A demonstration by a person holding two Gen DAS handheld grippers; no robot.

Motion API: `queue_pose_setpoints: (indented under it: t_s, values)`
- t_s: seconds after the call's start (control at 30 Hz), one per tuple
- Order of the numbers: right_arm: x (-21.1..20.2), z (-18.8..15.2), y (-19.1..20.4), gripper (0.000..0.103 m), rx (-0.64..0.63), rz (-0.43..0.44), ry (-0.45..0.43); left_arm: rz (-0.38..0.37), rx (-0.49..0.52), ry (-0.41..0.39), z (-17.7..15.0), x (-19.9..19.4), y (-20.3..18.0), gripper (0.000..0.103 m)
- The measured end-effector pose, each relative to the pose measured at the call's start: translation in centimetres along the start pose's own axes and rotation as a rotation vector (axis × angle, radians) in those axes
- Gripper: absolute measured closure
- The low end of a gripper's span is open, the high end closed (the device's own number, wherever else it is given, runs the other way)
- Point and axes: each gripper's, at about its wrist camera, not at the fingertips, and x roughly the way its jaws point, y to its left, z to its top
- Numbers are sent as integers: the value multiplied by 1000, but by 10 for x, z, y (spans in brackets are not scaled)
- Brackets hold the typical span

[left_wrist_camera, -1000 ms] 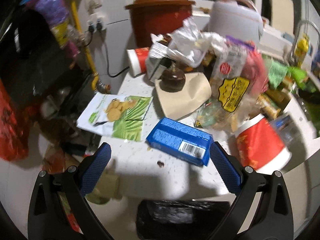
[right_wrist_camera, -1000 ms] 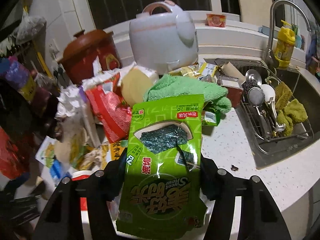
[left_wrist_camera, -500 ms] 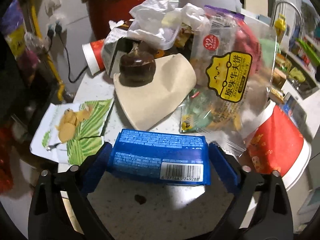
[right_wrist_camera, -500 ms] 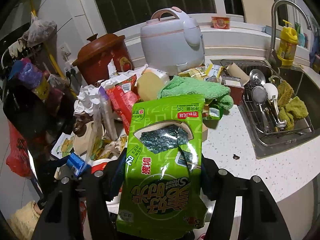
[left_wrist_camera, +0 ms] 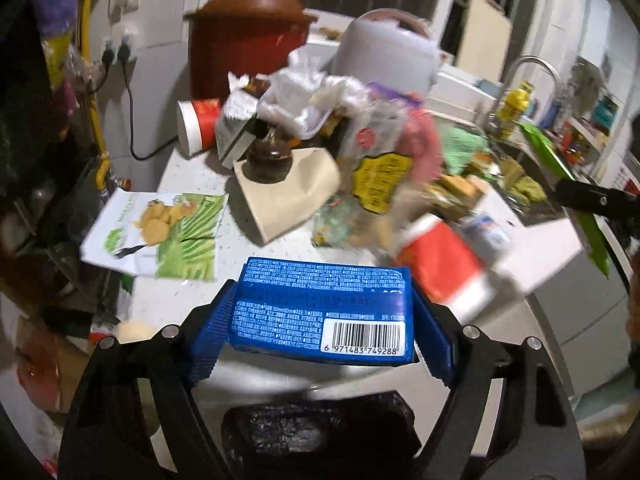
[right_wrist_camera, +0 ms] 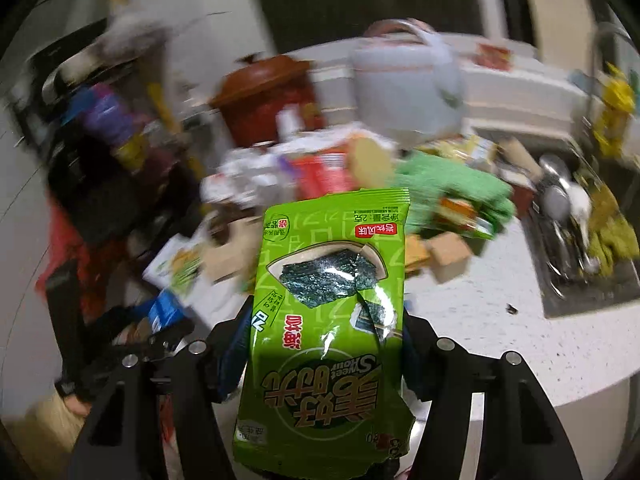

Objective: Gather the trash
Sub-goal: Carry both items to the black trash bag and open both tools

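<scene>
Spreading across most of both views, a white speckled countertop (left_wrist_camera: 188, 168) is seen heaped with packaging. At its back a red-brown lidded pot (left_wrist_camera: 248, 36) stands beside a pale rice cooker (left_wrist_camera: 386, 50), and a sink (right_wrist_camera: 576, 280) with utensils is set into the right end. A beige folded paper (left_wrist_camera: 292, 192) lies in the middle of the clutter with a dark round jar (left_wrist_camera: 268, 160) on it; a green-and-white biscuit wrapper (left_wrist_camera: 160, 236) lies flat near the left edge. A red and white paper cup (left_wrist_camera: 444, 270) lies on its side just right of the left gripper. A black bag (left_wrist_camera: 316, 428) is seen below, under that gripper.

A blue snack box (left_wrist_camera: 324, 312), barcode facing up, is clamped between the blue pads of the left gripper (left_wrist_camera: 322, 330), whose jaws have just been closing onto it; it is held off the counter. A green seaweed packet (right_wrist_camera: 328, 320) is gripped upright by the right gripper (right_wrist_camera: 324, 344), its jaws pressed on the packet's sides, above the counter's front edge.
</scene>
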Motion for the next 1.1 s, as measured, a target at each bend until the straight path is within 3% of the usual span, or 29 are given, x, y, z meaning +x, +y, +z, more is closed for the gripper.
queue_pose_setpoints:
  t_s: [0.17, 0.33, 0.47, 0.53, 0.67, 0.77, 0.87, 0.97, 1.1]
  values:
    - [-9, -26, 36, 41, -123, 275, 147, -34, 13, 70, -38, -39, -6, 24]
    - [37, -83, 56, 41, -202, 383, 375, 11, -77, 248, -101, -17, 18, 24]
    - [98, -149, 54, 41, -211, 338, 528, 96, -113, 413, -165, 39, 44, 24]
    - [138, -188, 48, 41, -212, 275, 591, 137, -121, 497, -199, 76, 55, 24]
    - [219, -254, 31, 41, -179, 162, 702, 146, -152, 657, -255, 151, 73, 24]
    - [268, -287, 23, 35, -212, 60, 735, 154, -160, 756, -285, 189, 79, 23]
    - [295, -304, 18, 30, -222, 15, 784, 155, -227, 804, -301, 210, 88, 22]
    - [298, -303, 9, 16, -211, -23, 767, 178, -255, 783, -299, 206, 93, 21]
    - [290, -290, -8, 14, -185, -55, 742, 153, -297, 761, -293, 201, 103, 17]
